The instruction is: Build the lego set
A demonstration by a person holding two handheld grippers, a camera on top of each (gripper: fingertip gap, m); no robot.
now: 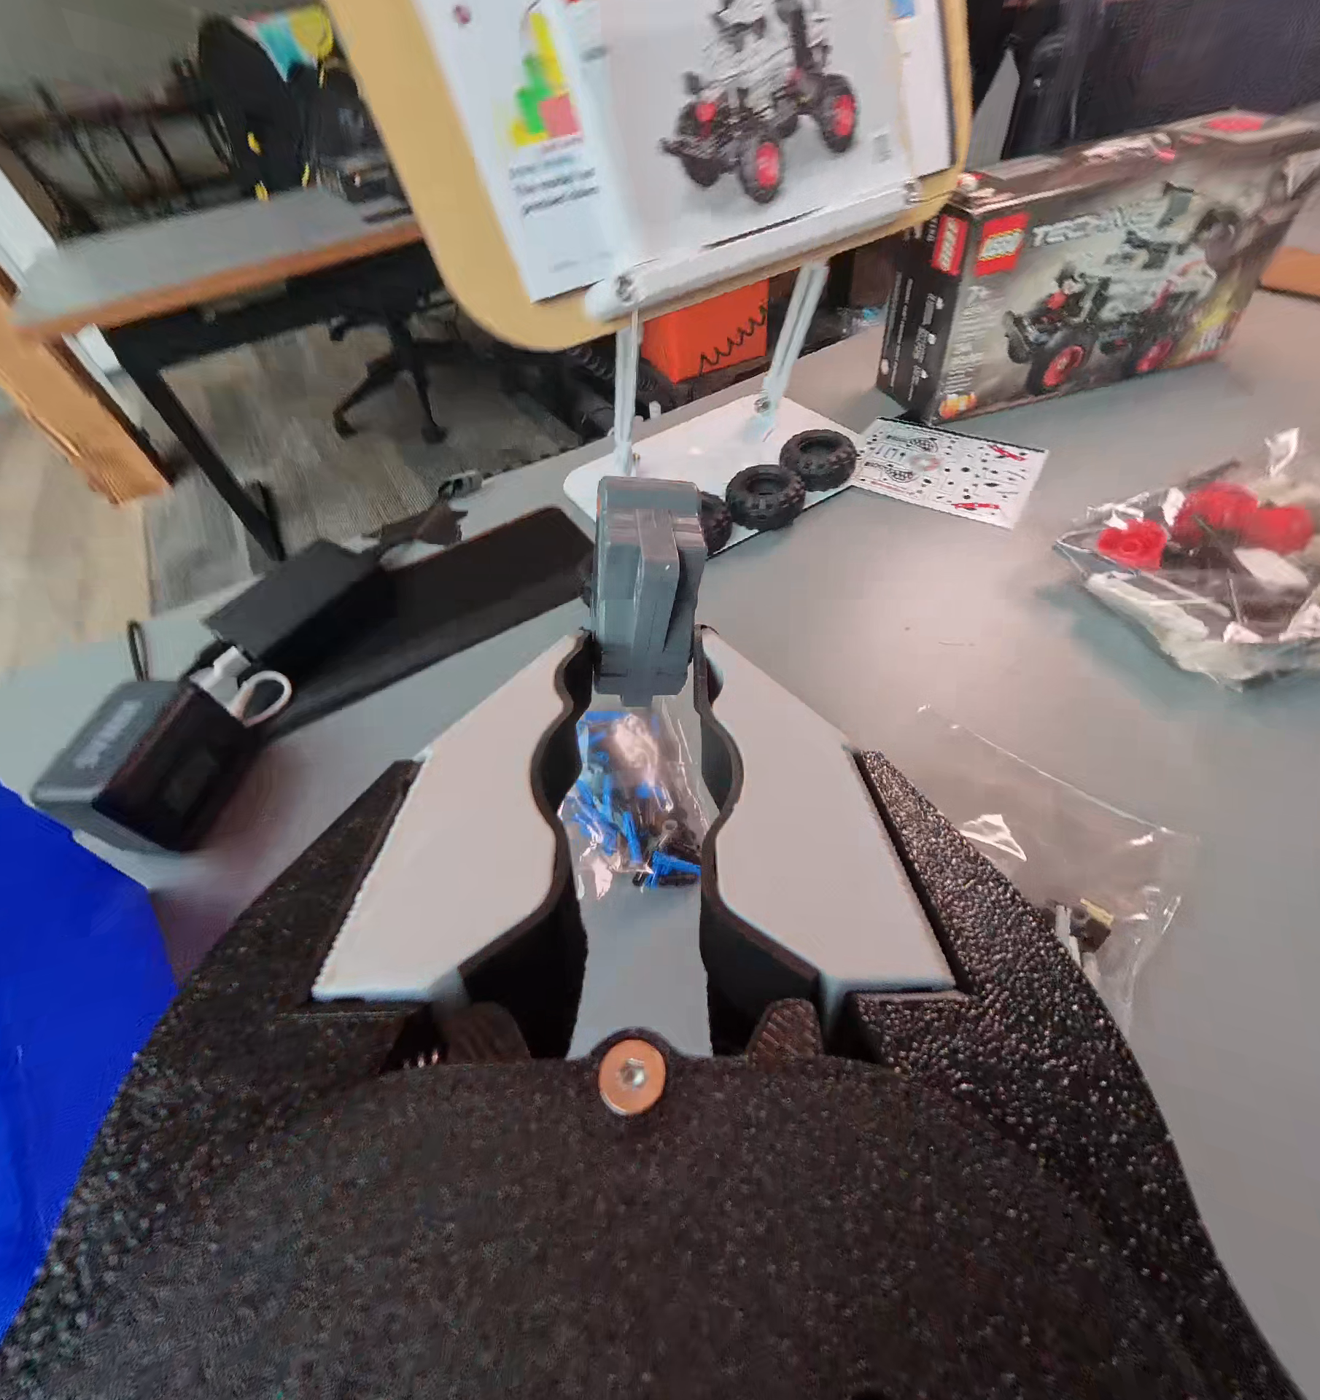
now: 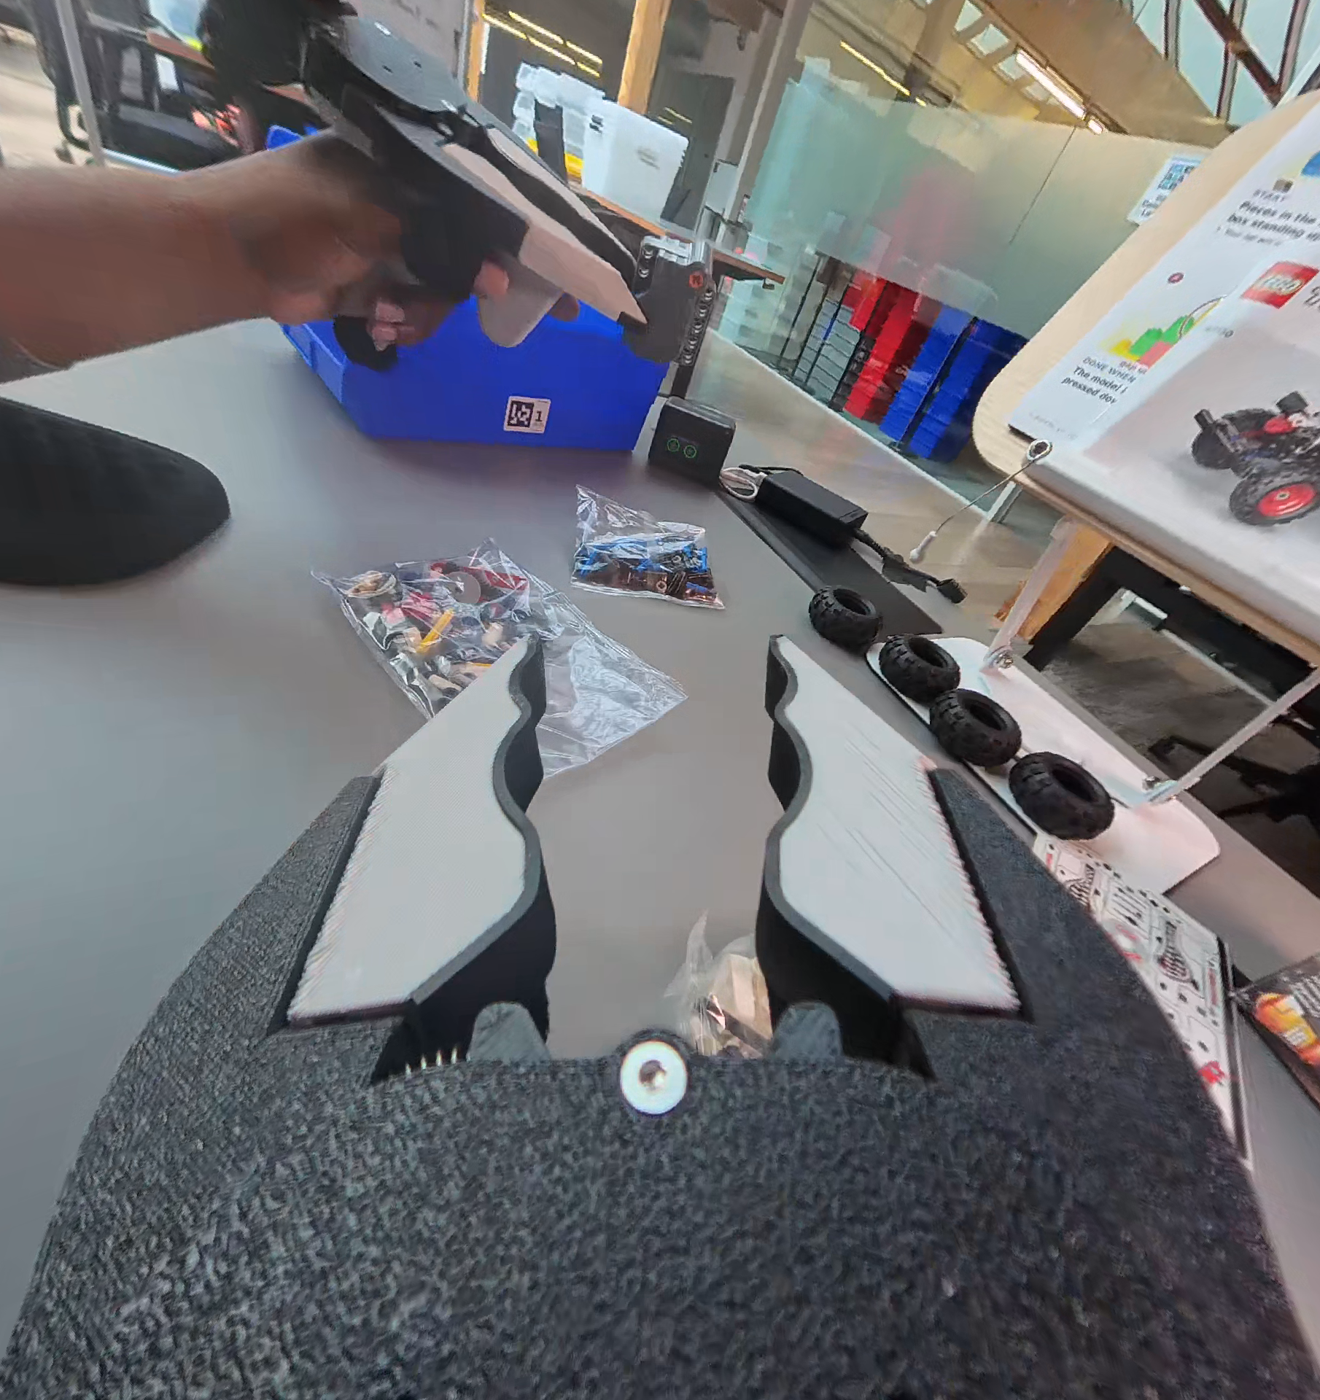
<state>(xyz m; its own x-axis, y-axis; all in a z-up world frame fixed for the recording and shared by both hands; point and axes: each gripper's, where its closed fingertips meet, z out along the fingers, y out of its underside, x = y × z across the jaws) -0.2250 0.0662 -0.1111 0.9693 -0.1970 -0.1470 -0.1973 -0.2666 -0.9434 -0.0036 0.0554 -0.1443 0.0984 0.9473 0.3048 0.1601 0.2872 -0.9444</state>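
While the grey table (image 2: 187, 757) carries a blue bin (image 2: 490, 386) and the set's box (image 1: 1096, 288), the left gripper (image 1: 642, 644) holds a grey lego piece (image 1: 642, 591) clamped upright above the table, over a bag of blue pins (image 1: 634, 818). Nearby, the right gripper (image 2: 653, 667) hangs with fingers spread, empty, beside four black tyres (image 2: 975, 727).
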